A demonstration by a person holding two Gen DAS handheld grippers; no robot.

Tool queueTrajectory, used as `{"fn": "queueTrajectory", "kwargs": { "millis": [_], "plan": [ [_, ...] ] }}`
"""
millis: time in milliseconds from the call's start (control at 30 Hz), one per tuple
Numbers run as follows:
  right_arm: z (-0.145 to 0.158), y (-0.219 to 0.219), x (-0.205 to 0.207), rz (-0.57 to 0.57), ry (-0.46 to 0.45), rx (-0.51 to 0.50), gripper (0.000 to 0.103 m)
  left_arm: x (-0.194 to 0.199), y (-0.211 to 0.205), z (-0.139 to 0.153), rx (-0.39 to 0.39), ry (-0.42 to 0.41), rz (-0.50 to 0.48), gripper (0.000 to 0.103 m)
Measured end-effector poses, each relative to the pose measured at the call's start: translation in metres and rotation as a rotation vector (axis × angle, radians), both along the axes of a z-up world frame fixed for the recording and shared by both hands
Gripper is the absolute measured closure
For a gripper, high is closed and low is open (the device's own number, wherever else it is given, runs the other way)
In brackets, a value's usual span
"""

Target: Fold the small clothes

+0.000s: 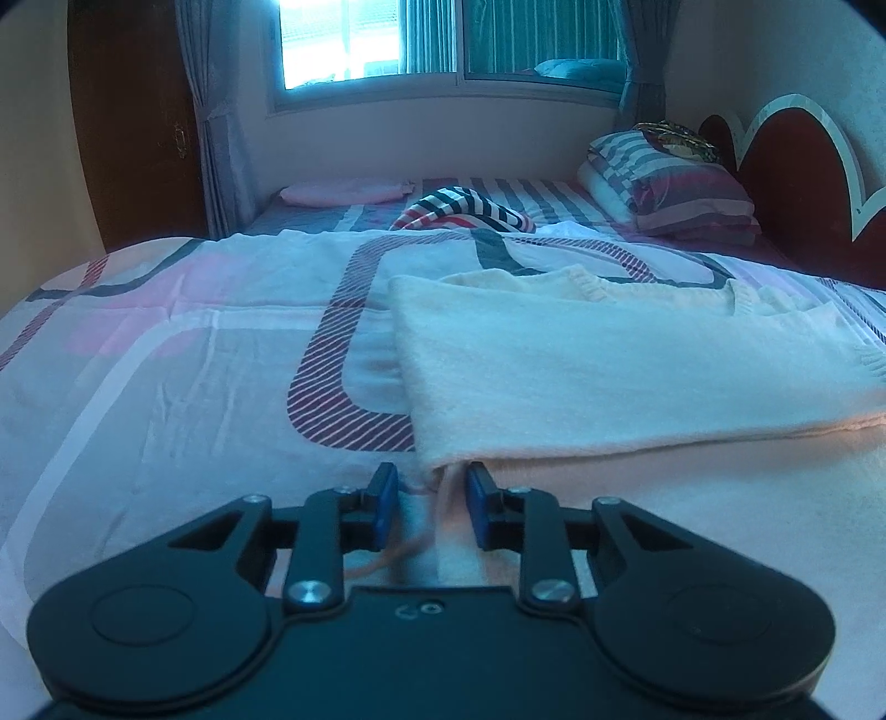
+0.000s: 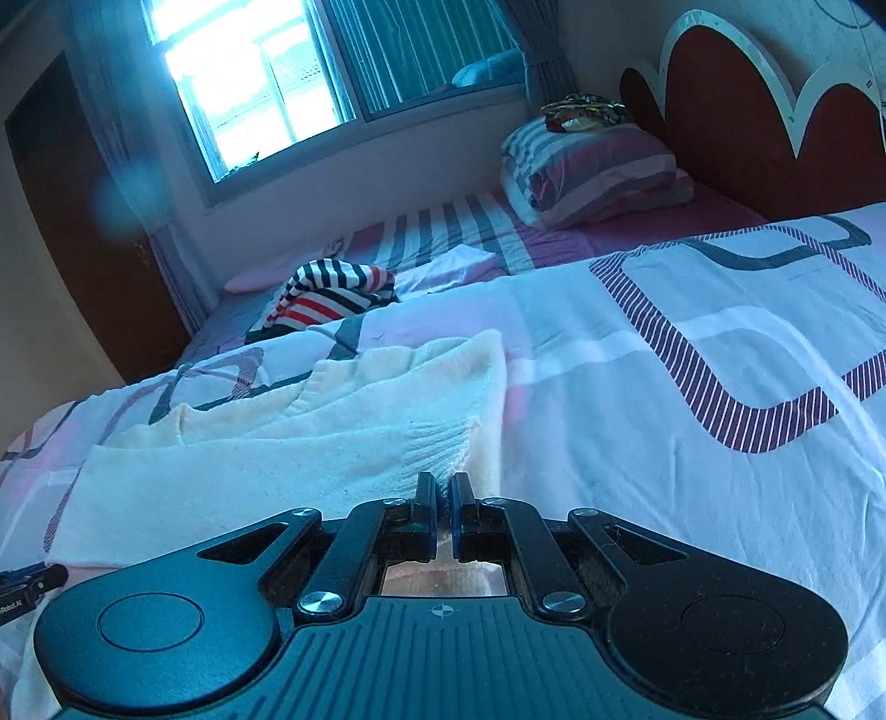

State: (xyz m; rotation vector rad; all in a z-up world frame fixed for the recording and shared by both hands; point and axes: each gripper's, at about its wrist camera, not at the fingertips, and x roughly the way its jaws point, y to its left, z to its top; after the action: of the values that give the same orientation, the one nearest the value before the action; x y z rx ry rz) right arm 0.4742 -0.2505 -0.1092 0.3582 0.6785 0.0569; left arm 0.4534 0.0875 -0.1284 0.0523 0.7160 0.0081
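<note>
We see the cream sweater (image 1: 609,376) lying part-folded on the near bedspread (image 1: 166,354), our right gripper (image 2: 442,487) clenched on its ribbed hem, our left gripper (image 1: 432,487) parted around its near-left corner.

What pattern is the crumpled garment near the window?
Garment: navy, white and red stripes, clearest in the right wrist view.

Cream knit sweater (image 1: 609,360), soft and fuzzy, partly folded over itself, lying flat on the bed, ribbed edge (image 2: 443,443) at one side.

Striped pillow (image 1: 681,188) (against headboard (image 1: 797,183)), window (image 1: 443,44)
</note>
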Motion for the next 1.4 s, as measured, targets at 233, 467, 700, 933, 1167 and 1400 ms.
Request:
{"fn": "queueTrajectory", "kwargs": {
  "millis": [233, 467, 700, 933, 1167, 1400],
  "plan": [
    [-0.009, 0.003, 0.006, -0.002, 0.035, -0.026, 0.099, 0.001, 0.0, 0.0, 0.002, 0.003, 0.003, 0.074],
    [0.011, 0.005, -0.01, -0.073, -0.032, -0.129, 0.098, -0.015, 0.003, 0.024, 0.07, -0.116, 0.032, 0.025],
    [-0.007, 0.047, 0.014, 0.024, 0.039, -0.15, 0.099, 0.03, -0.036, 0.004, -0.002, 0.001, -0.086, 0.036],
    [-0.004, 0.038, 0.015, 0.007, -0.026, -0.116, 0.098, 0.051, -0.028, 0.023, -0.02, -0.057, -0.097, 0.034],
    [-0.016, 0.072, 0.075, 0.091, -0.021, -0.149, 0.098, 0.137, -0.017, 0.003, -0.016, 0.039, -0.084, 0.027],
    [-0.016, 0.064, 0.073, 0.044, -0.055, -0.156, 0.098, 0.106, -0.018, 0.016, -0.068, -0.052, -0.056, 0.03]
  ]
}}
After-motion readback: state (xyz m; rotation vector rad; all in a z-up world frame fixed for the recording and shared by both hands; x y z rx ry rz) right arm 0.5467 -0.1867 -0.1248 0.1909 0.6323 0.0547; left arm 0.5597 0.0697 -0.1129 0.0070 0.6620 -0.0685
